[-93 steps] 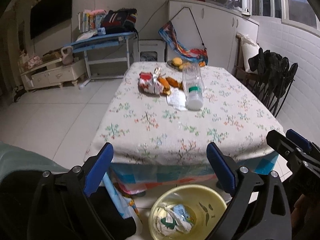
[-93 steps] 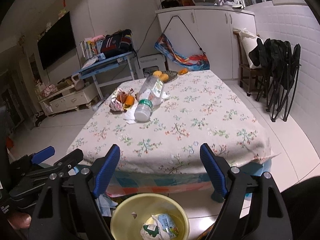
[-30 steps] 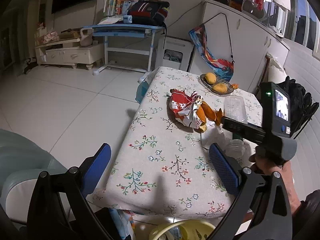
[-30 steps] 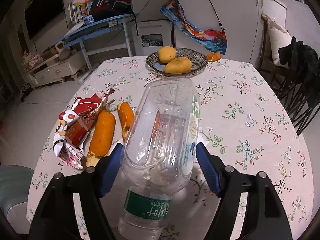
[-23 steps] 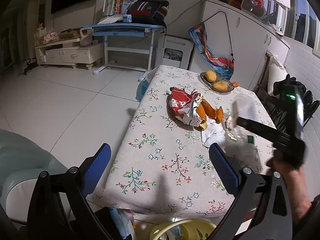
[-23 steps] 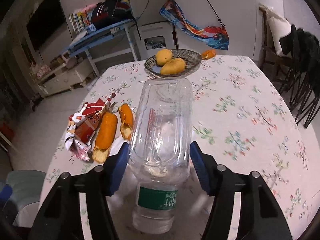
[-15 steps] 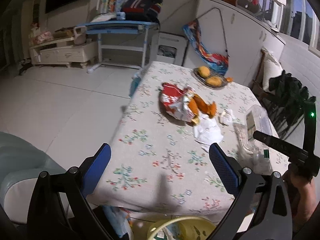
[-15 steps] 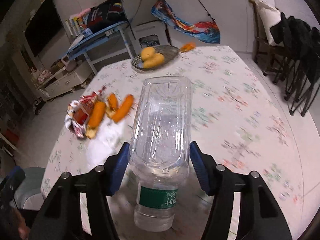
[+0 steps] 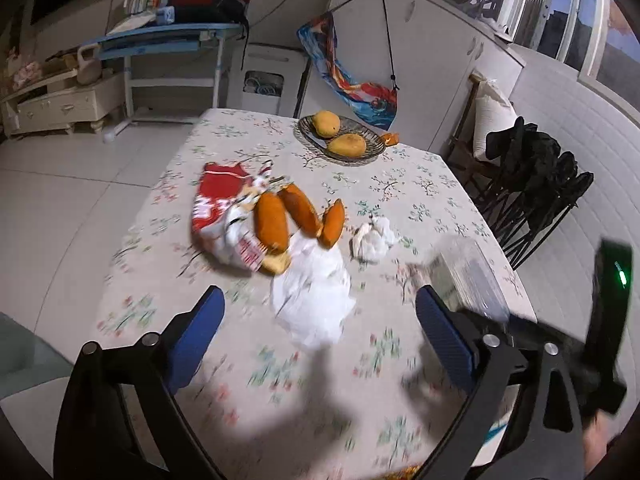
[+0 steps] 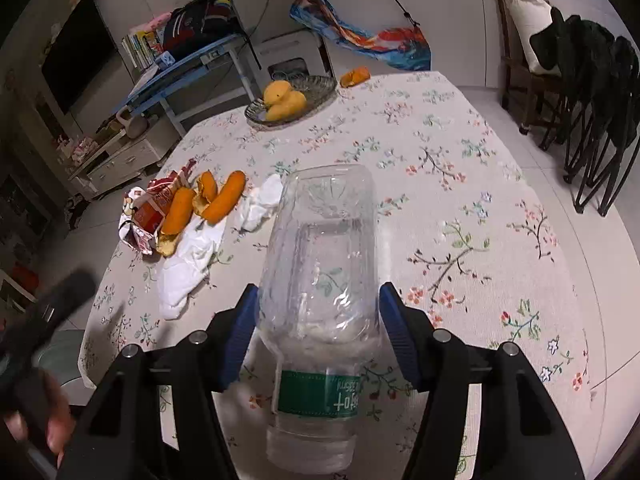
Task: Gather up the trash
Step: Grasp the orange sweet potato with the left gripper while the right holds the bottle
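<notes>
Left wrist view: floral tablecloth (image 9: 280,368) bears crumpled tissues (image 9: 316,296), white-tiled floor (image 9: 80,184) beyond.

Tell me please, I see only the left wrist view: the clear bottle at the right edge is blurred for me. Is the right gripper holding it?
Observer: Yes. In the right wrist view the right gripper has both blue pads pressed on the plastic bottle.
Operator: Which end points to the camera?
Observer: The neck end with the green label; the base points away.
Operator: Is the bottle empty?
Observer: It looks empty; the tablecloth shows through it.
</notes>
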### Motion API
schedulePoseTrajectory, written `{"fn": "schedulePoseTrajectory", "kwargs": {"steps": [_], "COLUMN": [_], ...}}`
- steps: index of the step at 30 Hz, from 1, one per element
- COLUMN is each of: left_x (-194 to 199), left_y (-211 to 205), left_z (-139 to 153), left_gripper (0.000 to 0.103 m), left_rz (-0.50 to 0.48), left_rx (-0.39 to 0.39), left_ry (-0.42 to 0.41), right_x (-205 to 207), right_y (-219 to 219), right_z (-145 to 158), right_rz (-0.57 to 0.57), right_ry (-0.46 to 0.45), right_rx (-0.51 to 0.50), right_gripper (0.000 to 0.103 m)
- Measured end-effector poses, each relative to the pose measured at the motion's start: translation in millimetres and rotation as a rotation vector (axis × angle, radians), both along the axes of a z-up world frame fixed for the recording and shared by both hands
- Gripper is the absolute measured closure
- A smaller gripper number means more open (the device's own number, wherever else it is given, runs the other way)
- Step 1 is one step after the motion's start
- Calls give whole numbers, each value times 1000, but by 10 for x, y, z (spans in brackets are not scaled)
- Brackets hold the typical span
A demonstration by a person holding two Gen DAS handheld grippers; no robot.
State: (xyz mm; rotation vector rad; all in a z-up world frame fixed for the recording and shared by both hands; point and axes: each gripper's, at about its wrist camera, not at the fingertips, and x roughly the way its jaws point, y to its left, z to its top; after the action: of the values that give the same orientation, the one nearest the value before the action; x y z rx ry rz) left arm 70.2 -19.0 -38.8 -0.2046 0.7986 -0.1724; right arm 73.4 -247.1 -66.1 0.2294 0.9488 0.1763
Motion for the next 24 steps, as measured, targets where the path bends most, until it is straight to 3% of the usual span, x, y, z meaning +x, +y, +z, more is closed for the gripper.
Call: {"fn": "schedulePoseTrajectory", "kwargs": {"steps": [7,12,15,16,18,20,22,24], "left_x": [579,759,838,861,822,682,576,538], "left_y": [83,209,256,259,267,286,242,93], "left_z": [-306,-386,-421,-423,-309,-99,32,54], "left_gripper": [24,26,31,37,42,42,42,42], "left_rz": [64,86,81,80,100,110,74,-21], "left_rx": [2,42,58,68,104,71,52,43], "left_ry": [102,119,135,136,100,19,-36,-52], "right_x": [-30,-49,-51,-48,-42,-33,-27,-7], "right_y": [-7,-34,-50,-54,-66,-68,-62,-49], "right_z": [-110,-118,-115,-118,-120,-121,-124,-122], "right_rz": [27,26,24,24,23,22,21,19], "right_ry": [32,32,33,33,34,35,34,35], "right_rx": [4,22,31,33,38,39,38,39], "right_gripper": [42,42,41,41,41,41,41,40]}}
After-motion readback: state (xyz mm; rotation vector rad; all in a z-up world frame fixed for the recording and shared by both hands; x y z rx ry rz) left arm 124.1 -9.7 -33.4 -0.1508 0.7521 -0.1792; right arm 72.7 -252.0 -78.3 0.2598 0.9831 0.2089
